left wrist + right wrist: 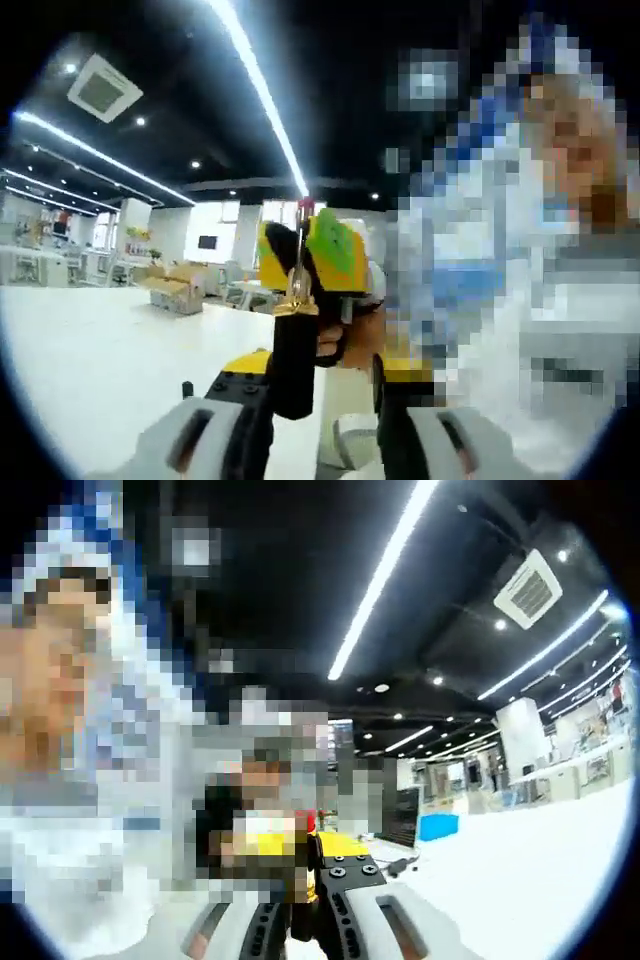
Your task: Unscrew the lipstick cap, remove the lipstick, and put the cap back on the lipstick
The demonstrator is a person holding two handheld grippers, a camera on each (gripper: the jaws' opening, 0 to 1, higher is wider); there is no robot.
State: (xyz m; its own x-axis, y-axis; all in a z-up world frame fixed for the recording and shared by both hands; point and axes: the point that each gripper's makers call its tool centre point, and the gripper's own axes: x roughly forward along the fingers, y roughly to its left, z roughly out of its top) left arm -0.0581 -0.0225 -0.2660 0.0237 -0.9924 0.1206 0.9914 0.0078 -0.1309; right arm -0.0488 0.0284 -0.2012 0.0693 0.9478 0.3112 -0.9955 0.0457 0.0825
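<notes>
Clenching the black lipstick [295, 345], the left tool [310, 420] should hold steady; right tool [300, 920] grips something dark, identity unclear.

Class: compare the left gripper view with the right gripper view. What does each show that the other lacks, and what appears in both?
Left gripper view alone: the lipstick, upright with a black body, gold collar and red tip, and the right gripper, yellow and green, behind it. Right gripper view alone: a blue box on the white table. Both: the white table, ceiling light strips and a square ceiling vent.
</notes>
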